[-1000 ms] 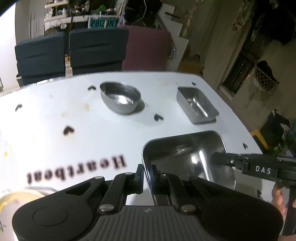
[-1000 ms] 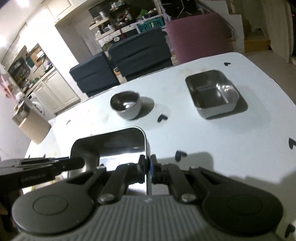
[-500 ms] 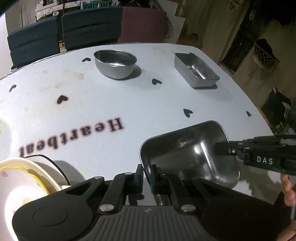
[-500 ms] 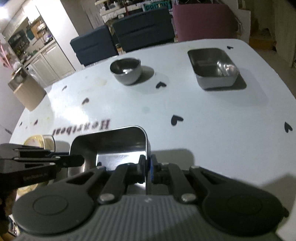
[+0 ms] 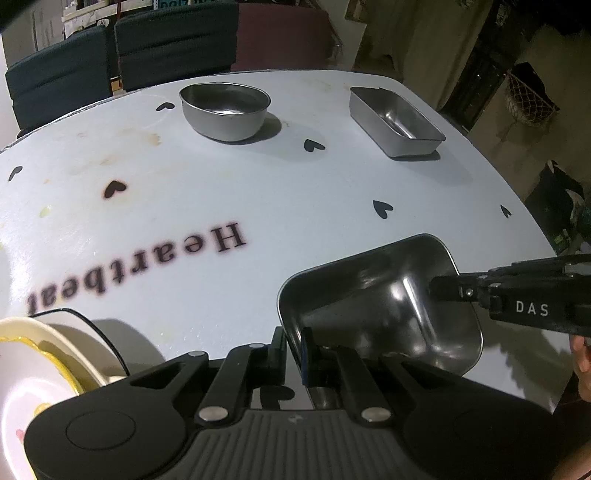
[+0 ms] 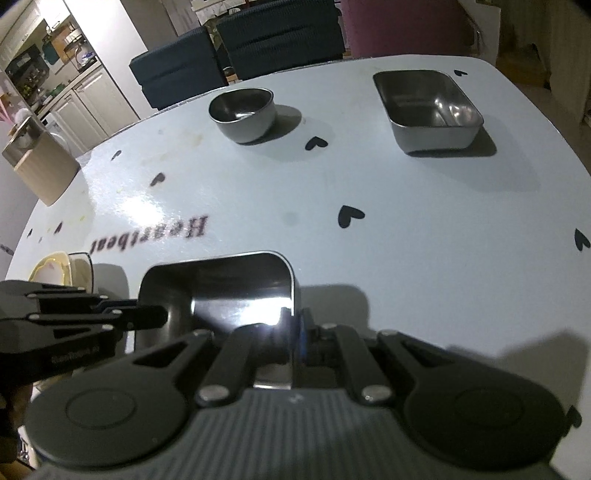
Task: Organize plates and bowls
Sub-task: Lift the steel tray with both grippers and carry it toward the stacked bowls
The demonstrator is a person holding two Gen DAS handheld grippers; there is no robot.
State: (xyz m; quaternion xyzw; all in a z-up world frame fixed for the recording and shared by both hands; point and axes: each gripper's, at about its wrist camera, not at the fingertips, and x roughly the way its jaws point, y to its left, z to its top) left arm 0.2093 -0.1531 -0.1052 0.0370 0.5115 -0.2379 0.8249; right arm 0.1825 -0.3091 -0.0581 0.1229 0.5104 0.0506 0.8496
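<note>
A rectangular steel tray [image 5: 380,299] [image 6: 221,291] hangs tilted low over the near part of the white table [image 5: 258,192] [image 6: 406,229]. My left gripper [image 5: 293,349] is shut on its left rim, and my right gripper [image 6: 293,332] is shut on its right rim. Each gripper shows in the other's view at the tray's opposite side. A round steel bowl [image 5: 225,110] [image 6: 243,114] stands at the far middle. A second, smaller rectangular steel tray [image 5: 397,125] [image 6: 428,110] stands at the far right. A cream bowl with yellow trim [image 5: 33,376] [image 6: 55,271] sits at the near left.
Dark chairs [image 5: 173,40] [image 6: 280,33] and a maroon one [image 5: 280,37] stand behind the table's far edge. A light wooden box [image 6: 40,173] sits off the table's left side. The table's right edge drops to the floor. A person's fingers [image 5: 581,354] show by the right gripper.
Both grippers have sunk with the tray toward the near part of the table and tipped further down. The cream bowl has come into view at the near left.
</note>
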